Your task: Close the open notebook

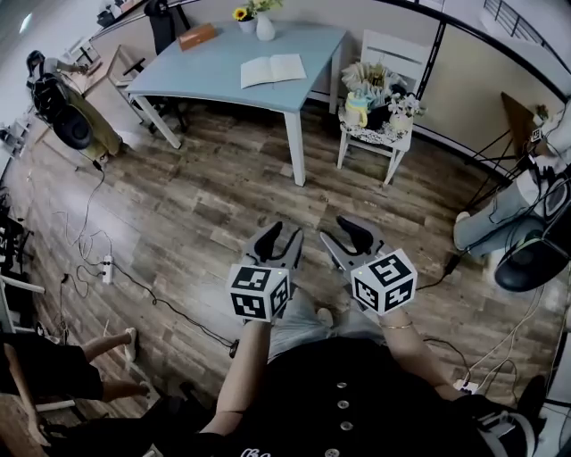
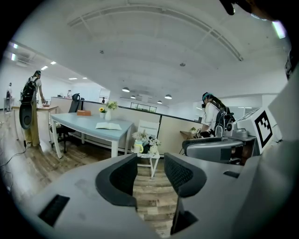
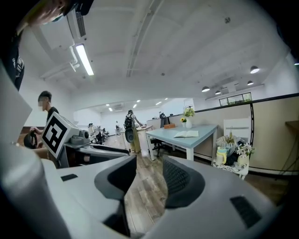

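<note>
An open notebook [image 1: 273, 70] lies flat on a light blue table [image 1: 205, 76] far ahead across the wooden floor. It also shows small in the left gripper view as the notebook [image 2: 108, 126] and in the right gripper view as the notebook [image 3: 186, 134]. My left gripper [image 1: 280, 239] and right gripper [image 1: 343, 234] are held side by side near my body, well short of the table. Both are open with nothing between their jaws.
A white vase with flowers [image 1: 264, 21] and a brown box [image 1: 196, 36] stand at the table's back. A white chair with flowers and a mug [image 1: 379, 112] stands right of the table. Cables and a power strip [image 1: 107, 268] lie on the floor at left. A person [image 2: 212, 116] stands nearby.
</note>
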{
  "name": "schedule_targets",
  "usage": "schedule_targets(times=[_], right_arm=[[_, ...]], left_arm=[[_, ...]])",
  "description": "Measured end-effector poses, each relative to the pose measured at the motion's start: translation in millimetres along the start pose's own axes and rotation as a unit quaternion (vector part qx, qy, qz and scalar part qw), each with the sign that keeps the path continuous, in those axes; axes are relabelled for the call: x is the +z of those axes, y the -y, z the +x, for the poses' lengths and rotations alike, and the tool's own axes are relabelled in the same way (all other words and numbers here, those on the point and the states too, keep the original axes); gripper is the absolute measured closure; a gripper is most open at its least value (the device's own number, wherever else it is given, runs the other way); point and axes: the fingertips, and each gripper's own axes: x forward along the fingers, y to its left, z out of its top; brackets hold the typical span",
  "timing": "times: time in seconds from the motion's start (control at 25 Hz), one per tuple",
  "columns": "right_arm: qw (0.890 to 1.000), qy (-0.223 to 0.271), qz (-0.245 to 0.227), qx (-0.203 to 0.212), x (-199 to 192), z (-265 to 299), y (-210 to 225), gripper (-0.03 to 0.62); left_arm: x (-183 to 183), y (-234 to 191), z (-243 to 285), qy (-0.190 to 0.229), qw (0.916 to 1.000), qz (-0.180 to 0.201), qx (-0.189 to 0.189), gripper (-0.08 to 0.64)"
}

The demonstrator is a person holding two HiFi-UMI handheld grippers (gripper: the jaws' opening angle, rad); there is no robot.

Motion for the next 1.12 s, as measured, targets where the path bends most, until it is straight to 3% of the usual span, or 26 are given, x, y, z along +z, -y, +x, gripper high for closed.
schedule_targets(times=[0.12, 0.24, 0.44, 1.12], right_arm=[[1.000, -0.004, 0.000, -0.015, -0.3, 6.8, 11.2, 0.388], [1.000, -0.008, 0.002, -0.022, 1.6, 19.5, 22.5, 0.365], [0.999, -0.006, 0.003, -0.034, 13.1, 58.0, 42.5, 0.344], [0.998, 0.002, 0.005, -0.064, 87.2, 232.0, 89.7, 0.337]], left_arm=[[0.6, -8.5, 8.0, 0.000, 1.0000, -0.006, 0.007, 0.344], [3.7, -19.3, 18.8, -0.002, 1.0000, -0.008, 0.004, 0.328], [21.4, -53.4, 43.5, 0.013, 0.9998, -0.013, -0.007, 0.328], [97.4, -207.6, 133.3, 0.000, 0.9985, 0.007, -0.054, 0.328]])
